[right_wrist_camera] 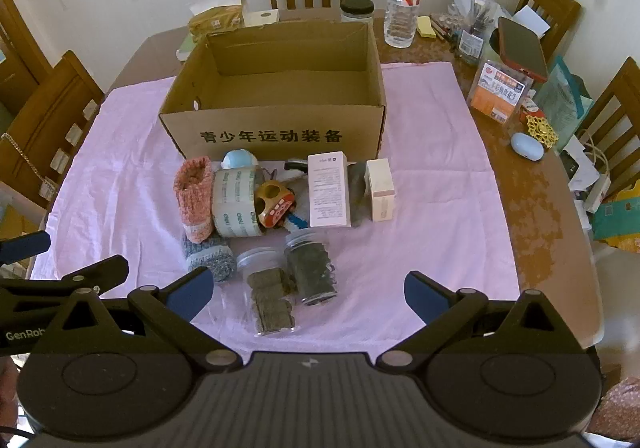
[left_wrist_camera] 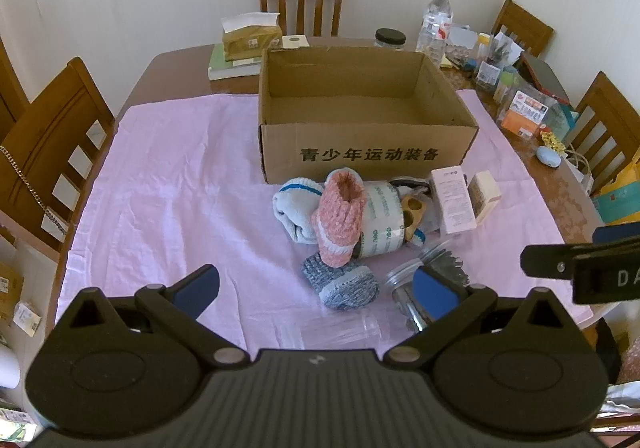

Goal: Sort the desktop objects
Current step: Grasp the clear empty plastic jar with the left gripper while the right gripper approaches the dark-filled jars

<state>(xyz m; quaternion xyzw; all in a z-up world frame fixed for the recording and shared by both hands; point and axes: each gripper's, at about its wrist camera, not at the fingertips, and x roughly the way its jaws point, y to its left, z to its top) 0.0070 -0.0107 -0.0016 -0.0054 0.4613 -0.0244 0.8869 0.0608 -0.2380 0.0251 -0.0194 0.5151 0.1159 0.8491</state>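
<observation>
Here we are at the start: left gripper (left_wrist_camera: 316, 290) and right gripper (right_wrist_camera: 308, 294) both gape wide, holding nothing. The pile, pink sock (right_wrist_camera: 195, 196) to jars (right_wrist_camera: 310, 268), lies before the empty cardboard box (right_wrist_camera: 276, 128). Next we pick one. Pink cloth (right_wrist_camera: 432, 208) covers a wooden table (right_wrist_camera: 552, 228); chairs surround it.

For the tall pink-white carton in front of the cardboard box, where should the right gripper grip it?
Grip the pink-white carton across its narrow thickness near the upper end, coming from above with the right gripper. It seems to lean on the pile, and the cream box crowds its right side.
</observation>
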